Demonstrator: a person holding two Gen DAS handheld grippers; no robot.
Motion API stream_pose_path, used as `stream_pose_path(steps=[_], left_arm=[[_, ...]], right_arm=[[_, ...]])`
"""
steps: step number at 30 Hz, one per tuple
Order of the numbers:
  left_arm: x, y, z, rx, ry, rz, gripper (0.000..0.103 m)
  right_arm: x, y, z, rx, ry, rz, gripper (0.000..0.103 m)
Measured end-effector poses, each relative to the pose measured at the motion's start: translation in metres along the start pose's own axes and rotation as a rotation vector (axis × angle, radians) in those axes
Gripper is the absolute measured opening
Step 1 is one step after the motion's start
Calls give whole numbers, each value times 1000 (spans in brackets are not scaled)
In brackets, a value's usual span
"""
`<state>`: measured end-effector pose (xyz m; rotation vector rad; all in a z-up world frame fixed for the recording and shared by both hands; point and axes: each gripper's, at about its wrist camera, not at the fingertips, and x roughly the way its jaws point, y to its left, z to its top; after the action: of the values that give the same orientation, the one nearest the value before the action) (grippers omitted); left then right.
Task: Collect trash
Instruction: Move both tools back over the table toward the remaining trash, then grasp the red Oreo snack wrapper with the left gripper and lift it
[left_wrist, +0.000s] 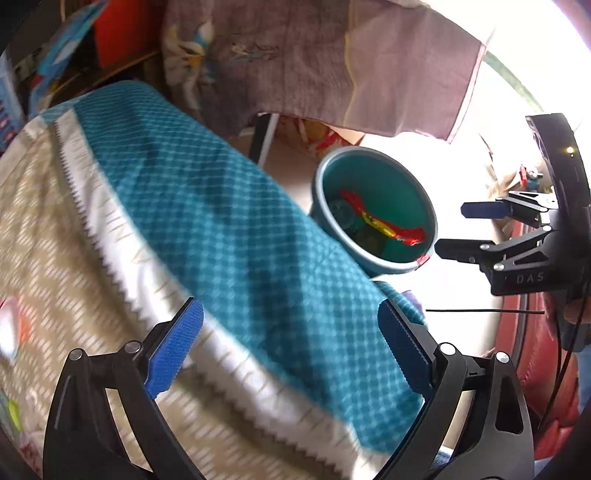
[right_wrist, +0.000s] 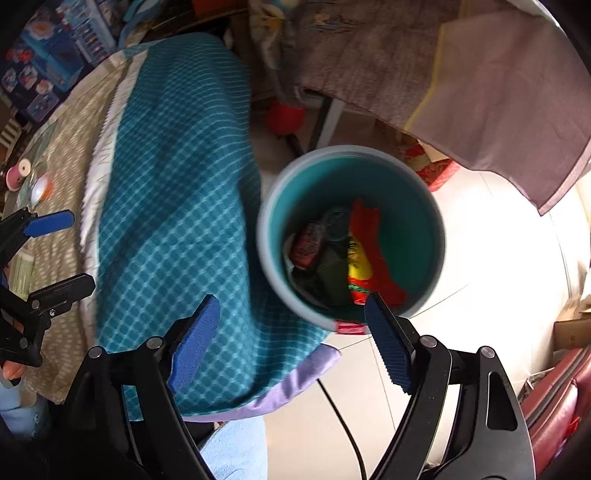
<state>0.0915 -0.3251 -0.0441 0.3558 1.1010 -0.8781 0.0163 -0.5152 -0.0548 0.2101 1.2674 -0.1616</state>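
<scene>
A teal trash bin (right_wrist: 424, 199) stands on the floor beside the table and holds a red and yellow wrapper (right_wrist: 364, 258) and dark trash. It also shows in the left wrist view (left_wrist: 332, 173) with the wrapper (left_wrist: 384, 223) inside. My right gripper (right_wrist: 291, 339) is open and empty, above the bin's near rim and the table edge. It shows in the left wrist view (left_wrist: 452, 229) to the right of the bin. My left gripper (left_wrist: 291, 347) is open and empty over the teal checked tablecloth (left_wrist: 229, 229). It shows at the left edge of the right wrist view (right_wrist: 66, 251).
A round table carries the teal checked cloth (right_wrist: 177, 192) and a beige patterned cloth (left_wrist: 44, 229). Small items (right_wrist: 22, 173) lie on it at far left. A grey-pink cloth (left_wrist: 314, 66) hangs behind the bin. A red seat (right_wrist: 554, 398) is at right. A black cable (right_wrist: 343, 424) runs over the floor.
</scene>
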Motion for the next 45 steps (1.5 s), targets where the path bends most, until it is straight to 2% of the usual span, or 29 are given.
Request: stream_pose_path(steps=[9, 20, 29, 34, 40, 45], left_arm=[[-49, 47, -54, -80, -54, 62, 98], [-116, 112, -133, -199, -118, 158, 98], [-154, 173, -220, -306, -106, 243, 98], [-170, 197, -258, -335, -101, 287, 98], [-183, 226, -286, -381, -110, 325, 98], [-182, 247, -290, -402, -122, 352, 98]], right_arm=[[-16, 79, -11, -105, -18, 26, 77], [-28, 204, -23, -280, -31, 78, 77], [-21, 294, -30, -397, -14, 119, 77], [-19, 334, -33, -456, -4, 127, 77], [-19, 372, -28, -493, 5, 143, 77], [-19, 399, -25, -528, 6, 154, 77]])
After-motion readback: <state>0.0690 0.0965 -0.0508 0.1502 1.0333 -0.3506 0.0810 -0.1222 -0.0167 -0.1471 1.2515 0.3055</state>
